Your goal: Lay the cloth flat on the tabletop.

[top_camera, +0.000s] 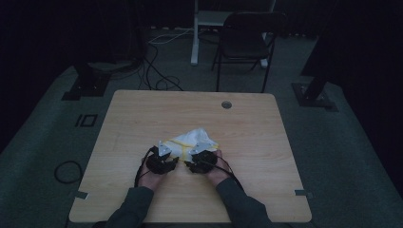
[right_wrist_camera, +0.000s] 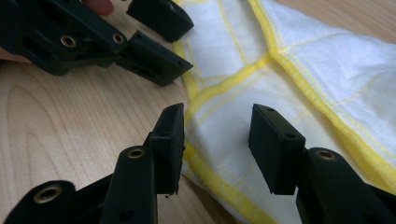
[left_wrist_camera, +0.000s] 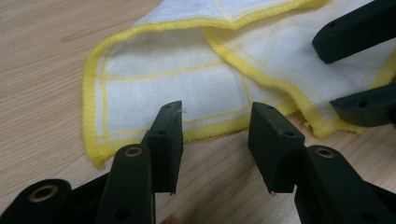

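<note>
1. The bench (top_camera: 142, 118) carries one thing only.
2. A white, yellow-edged cloth (top_camera: 192, 140) lies crumpled near its middle, not yet gripped.
3. The left claw (left_wrist_camera: 215, 128) and right claw (right_wrist_camera: 217, 130) gape wide at its near hem; any folding or lifting seems unstarted.

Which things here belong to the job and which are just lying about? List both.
In the job:
cloth, white with yellow edging, crumpled on the table
left gripper, open at the cloth's hem
right gripper, open over the cloth

Lying about:
chair beyond the table
cables on the floor
</note>
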Motion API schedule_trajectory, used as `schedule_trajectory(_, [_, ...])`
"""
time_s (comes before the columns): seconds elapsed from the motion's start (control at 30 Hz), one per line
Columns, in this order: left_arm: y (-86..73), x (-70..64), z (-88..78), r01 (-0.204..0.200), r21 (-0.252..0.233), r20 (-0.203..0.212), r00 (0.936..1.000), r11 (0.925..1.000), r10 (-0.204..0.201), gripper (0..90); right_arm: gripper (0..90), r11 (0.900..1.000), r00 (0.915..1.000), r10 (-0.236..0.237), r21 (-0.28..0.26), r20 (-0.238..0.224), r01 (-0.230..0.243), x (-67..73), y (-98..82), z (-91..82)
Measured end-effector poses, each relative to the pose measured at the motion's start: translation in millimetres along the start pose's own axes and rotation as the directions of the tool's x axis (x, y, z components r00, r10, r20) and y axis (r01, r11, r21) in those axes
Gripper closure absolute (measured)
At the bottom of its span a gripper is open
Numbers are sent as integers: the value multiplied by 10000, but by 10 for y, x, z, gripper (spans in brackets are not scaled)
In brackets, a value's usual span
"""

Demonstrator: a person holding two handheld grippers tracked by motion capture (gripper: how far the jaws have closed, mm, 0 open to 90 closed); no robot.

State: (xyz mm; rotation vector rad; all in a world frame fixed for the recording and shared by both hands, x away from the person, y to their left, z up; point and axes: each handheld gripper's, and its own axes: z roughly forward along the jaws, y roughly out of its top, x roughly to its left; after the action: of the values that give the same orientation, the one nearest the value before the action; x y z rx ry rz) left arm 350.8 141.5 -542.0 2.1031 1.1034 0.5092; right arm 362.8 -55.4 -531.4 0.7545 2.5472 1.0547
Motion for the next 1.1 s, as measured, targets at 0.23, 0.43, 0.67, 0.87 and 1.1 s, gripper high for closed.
schedule_trajectory(0.23, [-4, 1, 5, 52, -43, -6, 10000, 10000, -52, 553, 799, 9999, 9999, 146, -60, -18, -147, -51, 26, -24])
schedule_trajectory(0.43, [-8, 24, 4, 170, -39, 13, 9999, 9998, -170, 548, 834, 9991, 9994, 337, -243, -81, -339, -99, 48, -59])
schedule_trajectory(0.67, [-12, 48, 1, 240, -28, -39, 9997, 9997, -240, 554, 839, 9966, 9971, 708, -408, -284, -720, -170, 45, -112])
schedule_trajectory(0.87, [-14, 71, 3, 258, -55, -76, 9996, 9997, -258, 566, 847, 9953, 9962, 789, -543, -370, -808, -196, 39, -154])
schedule_trajectory(1.1, [-13, 110, -1, 365, -11, -200, 9991, 9993, -365, 568, 865, 9924, 9954, 932, -793, -209, -946, -240, 57, -263])
